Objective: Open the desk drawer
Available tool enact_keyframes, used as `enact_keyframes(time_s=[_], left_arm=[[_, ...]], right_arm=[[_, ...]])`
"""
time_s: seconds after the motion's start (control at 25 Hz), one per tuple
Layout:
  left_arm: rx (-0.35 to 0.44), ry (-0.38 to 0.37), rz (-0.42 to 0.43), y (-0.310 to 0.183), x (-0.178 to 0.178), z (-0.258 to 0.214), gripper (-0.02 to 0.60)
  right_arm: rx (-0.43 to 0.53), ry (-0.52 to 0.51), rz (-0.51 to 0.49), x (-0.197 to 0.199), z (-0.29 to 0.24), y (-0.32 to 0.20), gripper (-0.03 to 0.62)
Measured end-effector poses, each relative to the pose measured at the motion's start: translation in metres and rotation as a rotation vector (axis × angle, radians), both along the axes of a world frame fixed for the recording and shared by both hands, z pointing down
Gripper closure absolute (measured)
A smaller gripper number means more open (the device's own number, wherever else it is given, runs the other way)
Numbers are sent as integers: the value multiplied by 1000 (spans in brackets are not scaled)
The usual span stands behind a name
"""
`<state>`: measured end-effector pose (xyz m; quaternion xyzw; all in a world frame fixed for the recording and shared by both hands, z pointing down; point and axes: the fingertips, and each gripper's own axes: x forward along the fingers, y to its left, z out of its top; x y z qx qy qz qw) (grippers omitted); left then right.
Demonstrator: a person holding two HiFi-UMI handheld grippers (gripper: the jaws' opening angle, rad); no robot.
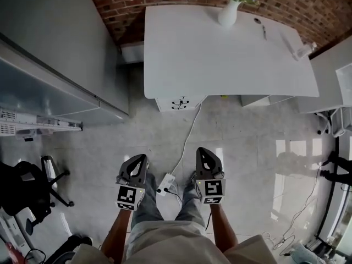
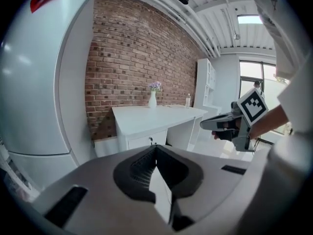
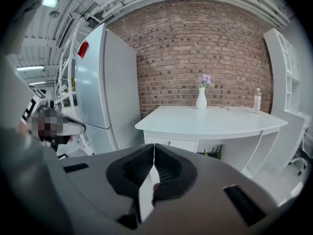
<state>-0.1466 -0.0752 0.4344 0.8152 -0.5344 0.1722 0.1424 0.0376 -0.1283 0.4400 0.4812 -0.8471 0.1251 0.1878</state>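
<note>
Jaws closed and empty on left gripper point(image 1: 142, 158) and right gripper point(image 1: 202, 152), well apart from shut drawer point(image 1: 180, 103) of white desk point(image 1: 220, 54)

The left gripper point(image 1: 142, 159) and right gripper point(image 1: 203, 152) were grey with black pads, each bearing a cube point(image 1: 127, 197) of black-and-white square markers. The person wore blue jeans point(image 1: 147, 209) and a pale top point(image 1: 165, 245).

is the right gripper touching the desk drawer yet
Apart. In the head view the right gripper hangs over the floor, with bare tiles between it and the drawer.
</note>
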Motion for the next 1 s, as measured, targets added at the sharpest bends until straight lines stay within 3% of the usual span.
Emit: enact_keyframes(time_s=[0.36,0.6,1.0], left_arm=[[-60,53,70,-1,38,63,569],[-84,12,103,2,36,131,569],[-122,58,108,2,44,207,569]], right_arm=[[-54,8,-2,10,59,2,576],[-127,18,25,8,137,16,576],[-221,9,45,10,225,44,576]])
